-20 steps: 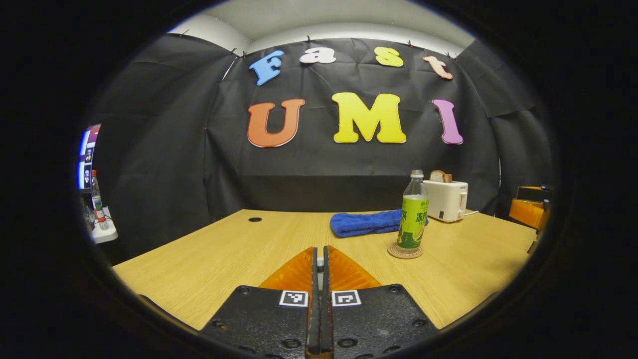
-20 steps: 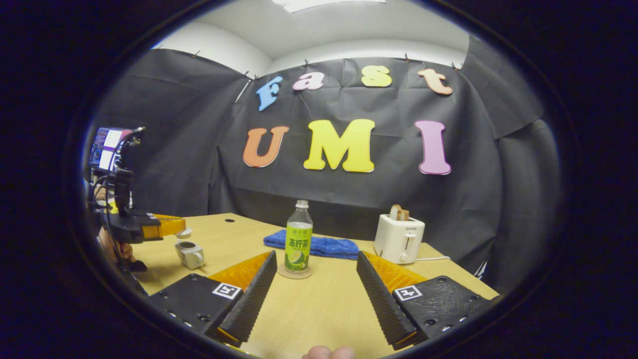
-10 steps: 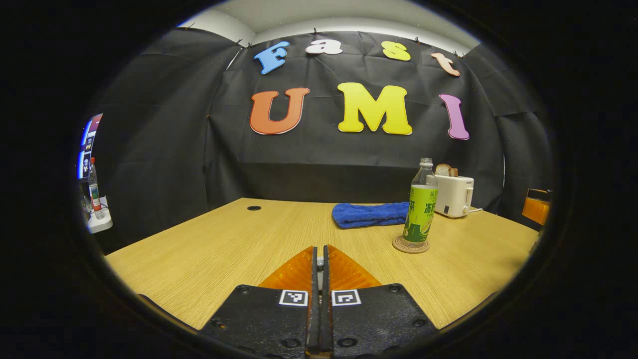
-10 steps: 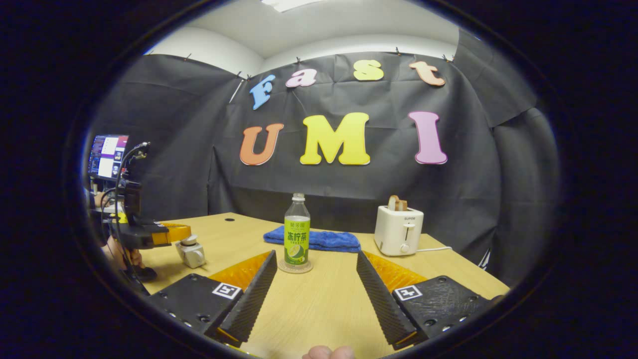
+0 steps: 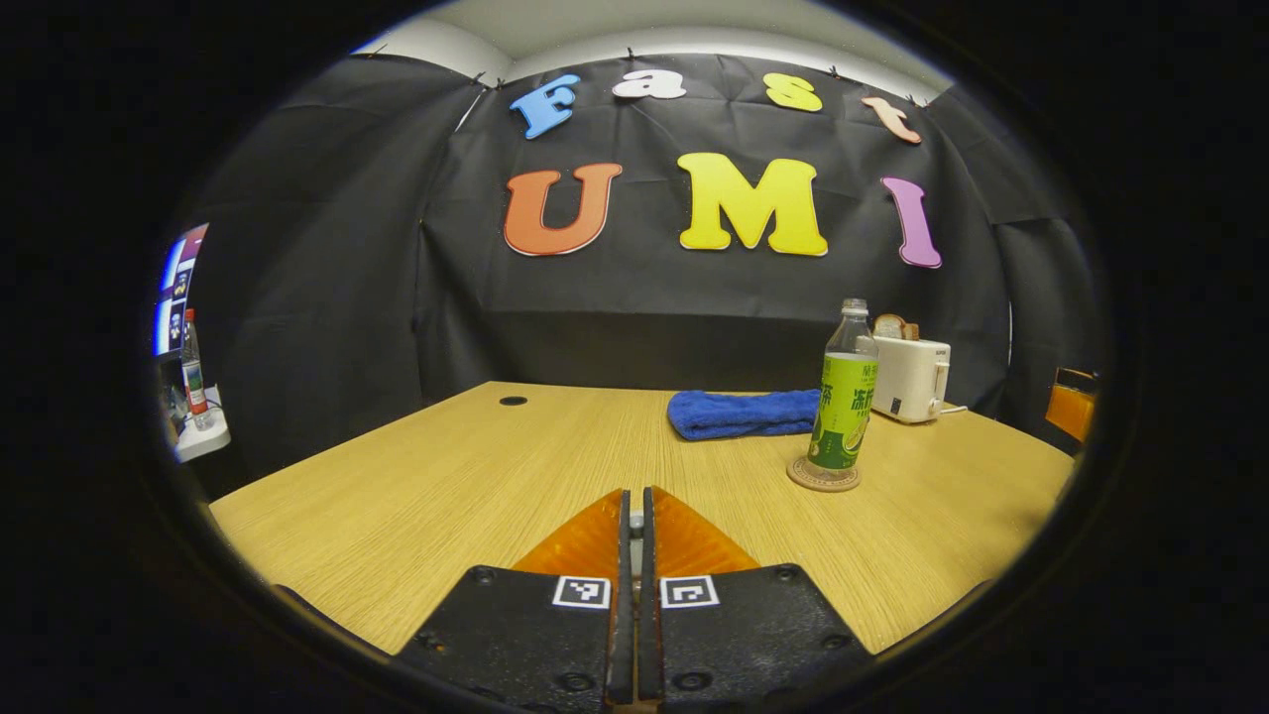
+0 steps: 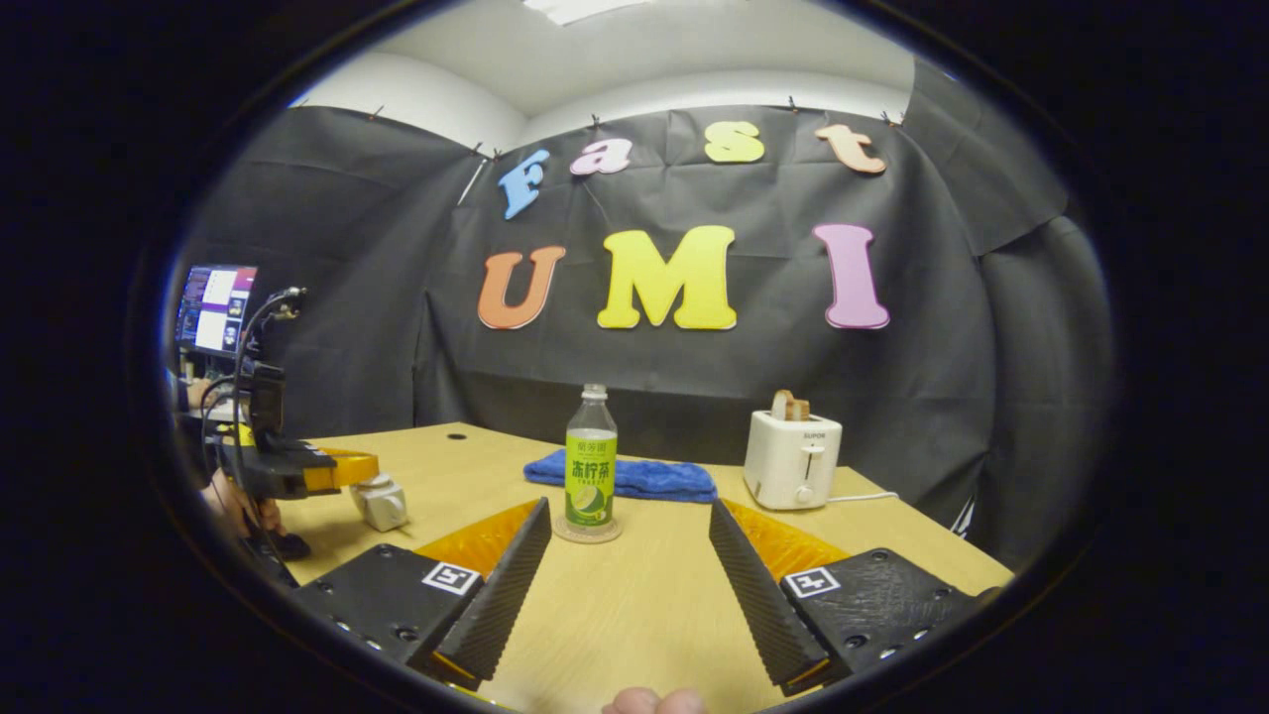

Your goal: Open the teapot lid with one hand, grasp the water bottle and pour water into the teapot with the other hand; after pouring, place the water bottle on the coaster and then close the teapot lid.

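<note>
Right gripper view: right gripper [image 6: 630, 555] is held wide, water bottle [image 6: 591, 463] centred upright on coaster [image 6: 586, 535]; at left, left gripper [image 6: 342, 468] is pinched over teapot [image 6: 382, 504], contents unclear.

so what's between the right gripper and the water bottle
Bare tabletop in the right gripper view; the open right gripper faces the water bottle on its coaster.

Left hand-held gripper [image 6: 342, 468] came down over the last second, carrying the teapot lid onto the small white teapot [image 6: 382, 504] at the left of the table [image 6: 634, 605]. A second ago the lid sat above the pot's open mouth; now it's seated.
</note>
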Available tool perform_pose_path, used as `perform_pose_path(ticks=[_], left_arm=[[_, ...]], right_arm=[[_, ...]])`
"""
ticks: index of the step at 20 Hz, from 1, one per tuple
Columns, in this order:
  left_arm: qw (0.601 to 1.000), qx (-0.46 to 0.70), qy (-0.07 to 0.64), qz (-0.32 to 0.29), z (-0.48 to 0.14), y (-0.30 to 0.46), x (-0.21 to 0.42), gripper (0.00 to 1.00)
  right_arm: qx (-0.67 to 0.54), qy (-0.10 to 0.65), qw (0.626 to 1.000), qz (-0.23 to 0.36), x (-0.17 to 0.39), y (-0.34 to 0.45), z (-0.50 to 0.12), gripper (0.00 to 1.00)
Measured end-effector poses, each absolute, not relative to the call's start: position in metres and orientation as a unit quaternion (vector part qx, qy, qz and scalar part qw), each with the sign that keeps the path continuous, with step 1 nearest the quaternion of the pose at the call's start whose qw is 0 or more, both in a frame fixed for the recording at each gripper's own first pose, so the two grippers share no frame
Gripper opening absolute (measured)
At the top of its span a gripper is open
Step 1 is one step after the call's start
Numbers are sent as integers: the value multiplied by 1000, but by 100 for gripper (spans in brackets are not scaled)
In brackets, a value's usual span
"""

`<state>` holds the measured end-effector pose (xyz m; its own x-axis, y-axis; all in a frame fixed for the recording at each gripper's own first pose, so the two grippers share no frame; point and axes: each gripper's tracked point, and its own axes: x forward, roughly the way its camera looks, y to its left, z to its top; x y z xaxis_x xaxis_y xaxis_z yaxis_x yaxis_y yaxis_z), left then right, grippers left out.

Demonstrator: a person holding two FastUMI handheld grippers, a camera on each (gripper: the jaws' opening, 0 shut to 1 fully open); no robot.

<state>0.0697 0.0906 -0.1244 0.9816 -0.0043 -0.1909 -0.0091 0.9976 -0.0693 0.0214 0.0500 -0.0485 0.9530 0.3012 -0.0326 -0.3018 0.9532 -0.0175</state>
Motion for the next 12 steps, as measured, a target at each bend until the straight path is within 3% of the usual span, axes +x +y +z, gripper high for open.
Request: perform_pose_path(ticks=[2, 3, 5, 8, 12], left_arm=[[994, -30, 100, 17, -123, 95, 67, 9], [995, -25, 97, 27, -118, 99, 66, 16], [996, -21, 82, 35, -100, 101, 60, 46], [997, -15, 58, 40, -66, 99, 46, 99], [999, -4, 25, 39, -17, 77, 26, 98]], right_arm=[[-2, 15, 989, 148, 21, 47, -48, 96], [7, 18, 990, 142, 23, 45, -48, 96], [23, 29, 992, 121, 25, 37, -53, 98], [38, 40, 993, 100, 25, 26, -55, 98], [42, 14, 996, 78, 18, 7, -23, 95]])
